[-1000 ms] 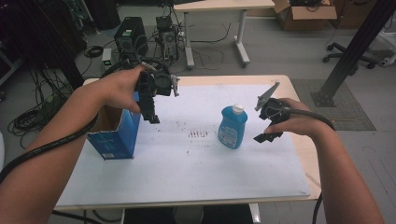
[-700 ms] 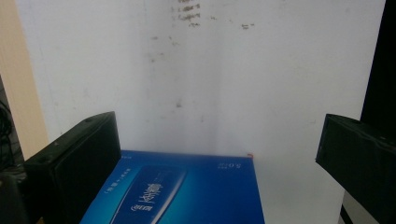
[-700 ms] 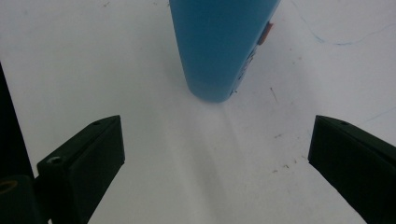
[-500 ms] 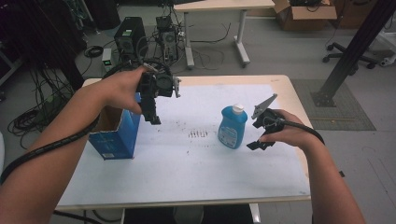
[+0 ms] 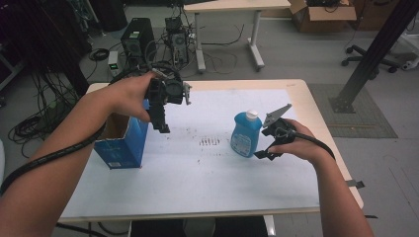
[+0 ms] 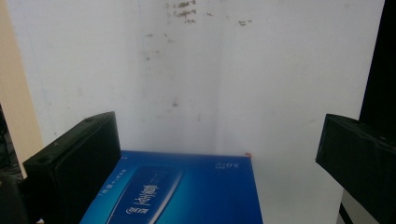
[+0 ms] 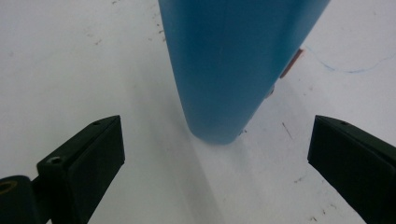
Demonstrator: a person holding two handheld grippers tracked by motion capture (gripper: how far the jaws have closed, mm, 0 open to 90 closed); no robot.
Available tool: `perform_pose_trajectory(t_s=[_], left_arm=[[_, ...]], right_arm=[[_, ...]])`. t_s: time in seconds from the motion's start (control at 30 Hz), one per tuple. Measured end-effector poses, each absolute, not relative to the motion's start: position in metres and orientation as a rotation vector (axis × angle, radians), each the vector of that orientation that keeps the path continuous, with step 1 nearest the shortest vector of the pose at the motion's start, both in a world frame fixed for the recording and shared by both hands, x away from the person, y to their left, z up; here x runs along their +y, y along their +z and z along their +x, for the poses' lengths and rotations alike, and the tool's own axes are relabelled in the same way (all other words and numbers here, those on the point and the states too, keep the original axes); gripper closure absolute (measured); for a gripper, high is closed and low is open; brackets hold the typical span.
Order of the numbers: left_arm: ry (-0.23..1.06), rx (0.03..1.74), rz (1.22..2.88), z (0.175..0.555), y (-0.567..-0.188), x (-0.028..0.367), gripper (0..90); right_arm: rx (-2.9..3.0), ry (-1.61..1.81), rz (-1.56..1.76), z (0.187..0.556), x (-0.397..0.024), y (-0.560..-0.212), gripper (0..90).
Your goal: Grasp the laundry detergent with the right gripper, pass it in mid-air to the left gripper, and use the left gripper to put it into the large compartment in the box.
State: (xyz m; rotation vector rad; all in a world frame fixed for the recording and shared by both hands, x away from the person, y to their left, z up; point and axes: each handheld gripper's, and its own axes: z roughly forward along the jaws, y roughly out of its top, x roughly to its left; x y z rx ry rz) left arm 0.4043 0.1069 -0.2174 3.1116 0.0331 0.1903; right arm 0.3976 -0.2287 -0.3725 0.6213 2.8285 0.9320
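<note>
One white sheet (image 5: 197, 168) covers table (image 5: 316, 113); computers (image 5: 133, 37), cables on floor.

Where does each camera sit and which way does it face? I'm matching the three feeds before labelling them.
High view: above the person's side, looking forward and down on the table; both forearms, left gripper, right gripper.
Left gripper view: rides the left gripper, looking down between open jaws at the blue box.
Right gripper view: rides the right gripper, aimed between open jaws at the blue bottle.
Shared: the high view also shows the blue box and blue bottle.
</note>
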Motion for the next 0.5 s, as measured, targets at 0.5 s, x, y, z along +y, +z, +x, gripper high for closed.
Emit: perform_pose_trajectory(t_s=[0.5], left_arm=[[0.171, 0.034, 3.105, 0.4067, -0.2238, 0.1069, 0.2]], right_arm=[[2.743, 1.055, 0.644, 0.3955, -0.2237, -0.3832, 3.7]])
